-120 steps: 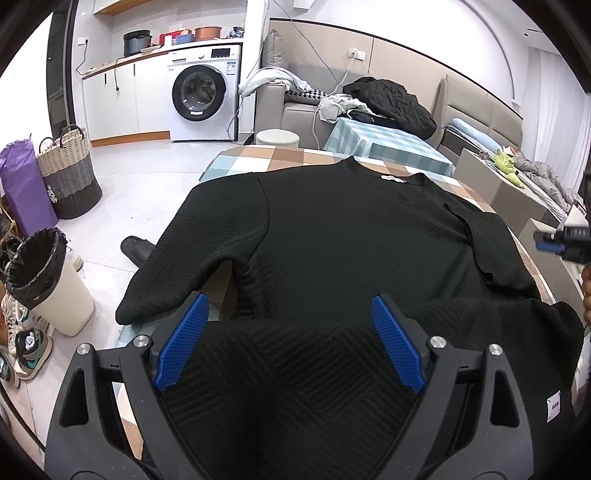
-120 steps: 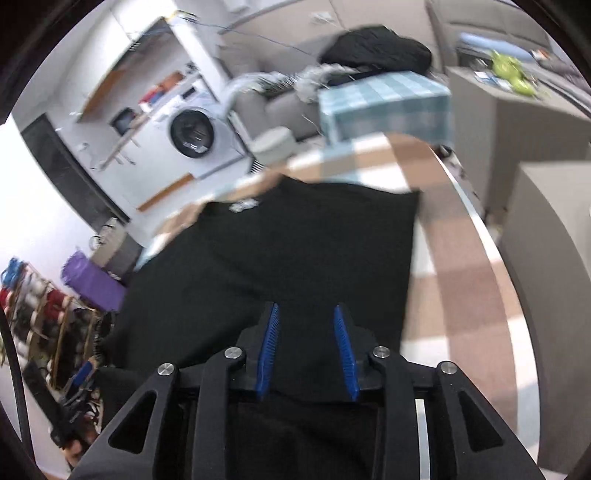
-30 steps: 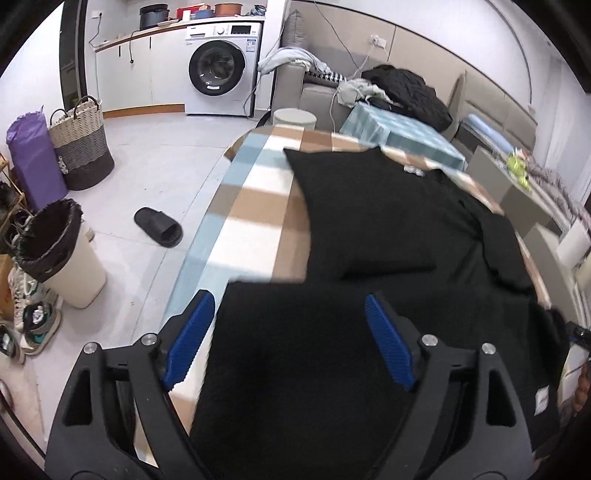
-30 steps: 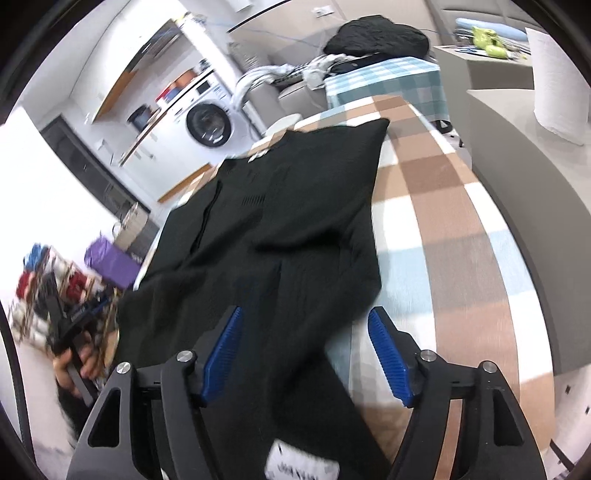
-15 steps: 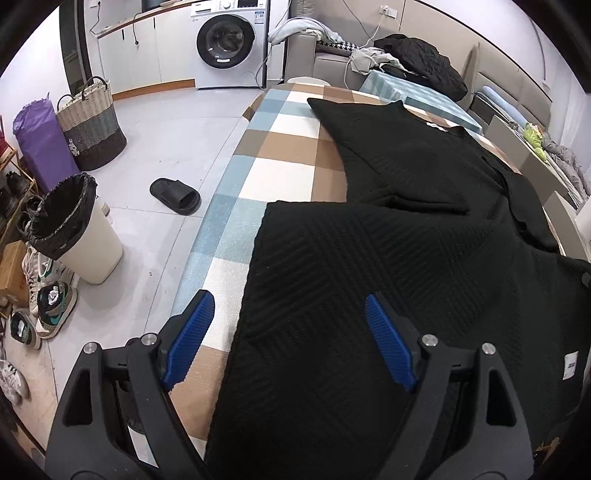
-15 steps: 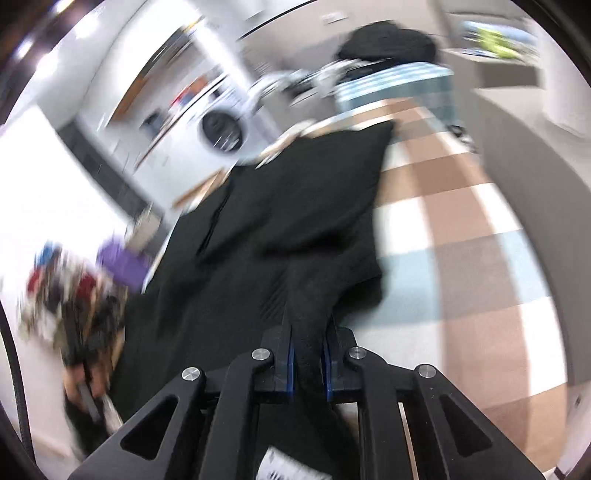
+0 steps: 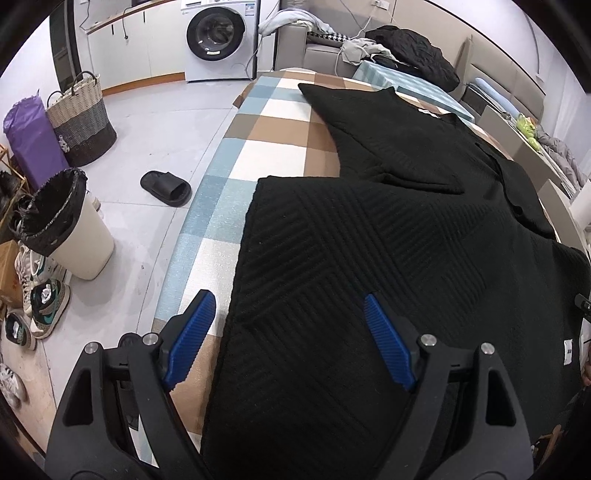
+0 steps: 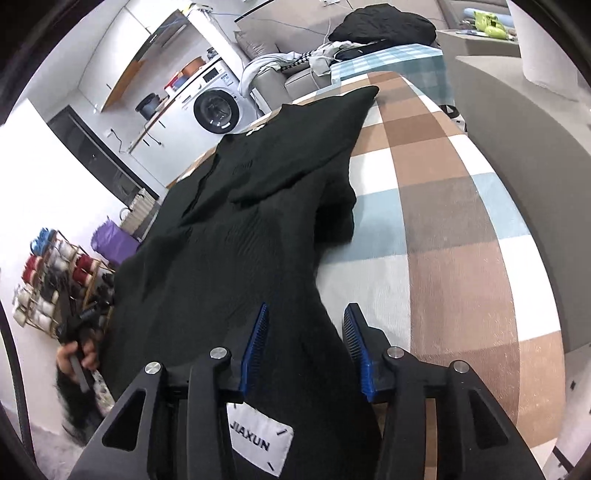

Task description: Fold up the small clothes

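**A:** Sweater (image 7: 369, 240) first: where was it? It lay across the checked tabletop (image 7: 266, 125), black and ribbed, with its near half doubled over so the hem end covered the body. The collar end pointed away toward the washing machine (image 7: 218, 35).

**B:** And the sleeves?

**A:** One looked tucked in flat over the chest, which I judged was why the far part showed a neat diagonal edge. From the right wrist view the cloth on the right side bunched in a loose lump near the tabletop's blue squares, so that side was less tidy.

**B:** What about the left claw (image 7: 288, 332)?

**A:** It stood wide, pads well apart, hovering over the folded layer's left edge. Nothing was pinched; the fabric simply lay beneath it.

**B:** The right claw (image 8: 306, 343)?

**A:** Its jaws were opening. A ridge of sweater ran up between them, yet the pads did not press on it. I took that as letting go of the corner so the fold could settle. A white label (image 8: 260, 441) reading JIAXUN sat just below the pads, marking the hem.

**B:** So how far along?

**A:** Probably past the lengthwise fold, with the right side needing smoothing. The risk: dragging the loose lump and undoing the layer.
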The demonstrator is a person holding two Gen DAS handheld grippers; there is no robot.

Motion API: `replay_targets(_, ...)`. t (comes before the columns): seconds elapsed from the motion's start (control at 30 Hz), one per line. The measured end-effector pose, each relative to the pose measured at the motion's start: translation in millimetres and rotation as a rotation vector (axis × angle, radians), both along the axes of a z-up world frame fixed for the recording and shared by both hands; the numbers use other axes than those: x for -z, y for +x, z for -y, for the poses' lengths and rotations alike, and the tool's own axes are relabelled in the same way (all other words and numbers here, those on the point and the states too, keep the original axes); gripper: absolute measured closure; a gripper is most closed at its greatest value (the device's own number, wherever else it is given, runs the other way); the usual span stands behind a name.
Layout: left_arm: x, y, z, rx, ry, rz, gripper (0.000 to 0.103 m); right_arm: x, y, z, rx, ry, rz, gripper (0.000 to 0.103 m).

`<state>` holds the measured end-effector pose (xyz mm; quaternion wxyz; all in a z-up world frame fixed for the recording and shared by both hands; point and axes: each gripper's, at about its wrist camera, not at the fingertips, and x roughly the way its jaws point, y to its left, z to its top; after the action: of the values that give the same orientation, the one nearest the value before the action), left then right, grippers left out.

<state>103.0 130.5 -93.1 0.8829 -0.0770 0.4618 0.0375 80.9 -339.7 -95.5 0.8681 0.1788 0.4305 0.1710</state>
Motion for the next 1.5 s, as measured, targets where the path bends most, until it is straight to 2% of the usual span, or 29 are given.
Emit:
replay_targets(0.33,8.7,-4.6,7.9,0.042,0.024,-0.001,0.022,-4.7,-16.9,-8.2,-0.037,-0.049,0.047,0.058)
replay_targets(0.6,7.7,-3.9,-1.0,0.026,-0.034,0.016,0.024,-7.9,-7.8,-8.4,-0.024,-0.044,0.046,0.058)
replay_targets(0.8,8.1,-4.2,-0.5,0.028,-0.032,0.015,0.025,-12.4,-7.8,-9.7,-0.020,-0.052,0.059,0.058)
replay_targets(0.87,8.0,-3.8,-1.0,0.025,-0.026,0.016,0.029,-11.8,-9.4,-10.2,-0.023,-0.054,0.054,0.058)
replay_targets(1.0,6.5,-4.8,-5.5,0.008,-0.024,0.030,0.052,-9.4,-11.5,-8.2,-0.022,-0.057,0.053,0.058)
replay_targets(1.07,6.5,-5.0,-8.3,-0.003,-0.026,0.034,0.078,-8.0,-12.0,-7.1,-0.020,-0.057,0.052,0.058)
replay_targets(1.13,6.3,-5.4,-12.7,-0.003,-0.056,0.037,0.095,-6.7,-10.9,-7.4,-0.018,-0.060,0.048,0.058)
replay_targets(1.27,-0.3,-11.4,-15.3,-0.004,-0.076,0.079,0.097,-5.0,-8.0,-10.7,-0.021,-0.075,0.057,0.059)
replay_targets(1.3,-3.9,-13.8,-14.6,-0.002,-0.074,0.096,0.097,-5.4,-7.7,-12.7,-0.029,-0.080,0.061,0.065)
replay_targets(1.33,-7.5,-16.7,-13.3,0.000,-0.066,0.113,0.097,-6.5,-8.4,-14.9,-0.036,-0.093,0.071,0.079)
replay_targets(1.4,-16.2,-23.7,-9.7,0.006,-0.047,0.147,0.098,-9.2,-10.3,-17.1,-0.038,-0.113,0.094,0.095)
replay_targets(1.5,-31.1,-37.1,-6.2,0.011,-0.044,0.197,0.098,-17.2,-15.4,-10.9,-0.007,-0.092,0.147,0.098)
